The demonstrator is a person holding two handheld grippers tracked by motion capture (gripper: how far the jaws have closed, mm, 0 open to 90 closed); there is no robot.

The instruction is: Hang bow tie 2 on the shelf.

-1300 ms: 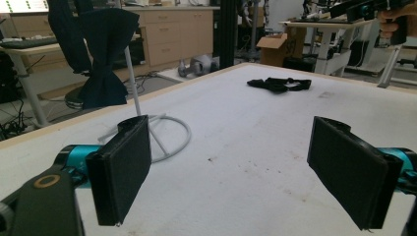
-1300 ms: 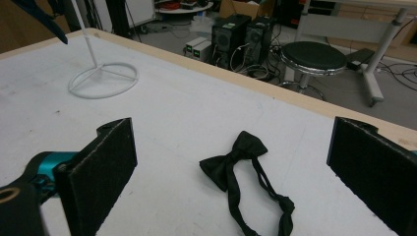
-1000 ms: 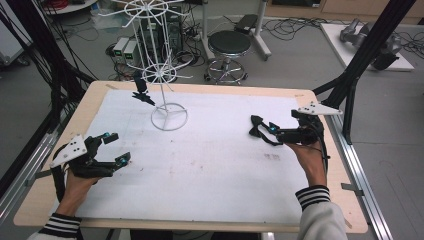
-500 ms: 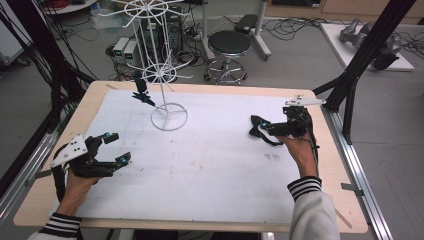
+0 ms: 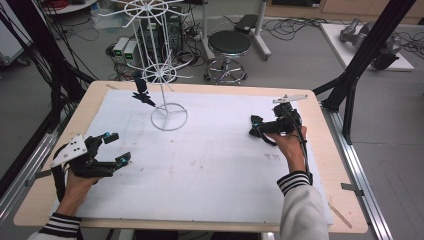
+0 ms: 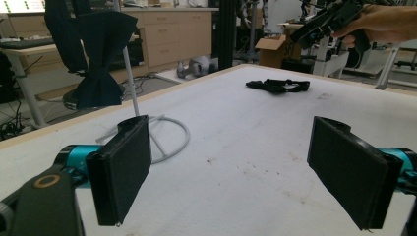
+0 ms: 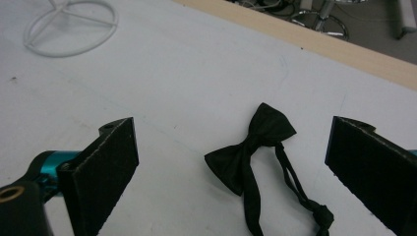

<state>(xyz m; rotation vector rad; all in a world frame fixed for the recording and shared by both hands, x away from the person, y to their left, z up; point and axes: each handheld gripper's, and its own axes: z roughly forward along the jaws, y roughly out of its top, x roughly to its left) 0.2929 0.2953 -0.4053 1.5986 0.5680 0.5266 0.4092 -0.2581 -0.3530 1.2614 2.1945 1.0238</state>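
A black bow tie (image 7: pixel 252 147) lies flat on the white desk (image 5: pixel 215 170), at the right of the high view. Its thin strap trails beside it. The right gripper (image 7: pixel 236 162) hangs just above the bow tie, and its jaws are spread wide with the tie between them, not touching it. The left gripper (image 5: pixel 112 148) sits at the lower left of the high view, jaws spread too, holding nothing. A white wire stand (image 5: pixel 169 117) stands at the upper middle, with another bow tie (image 5: pixel 143 97) hanging on it.
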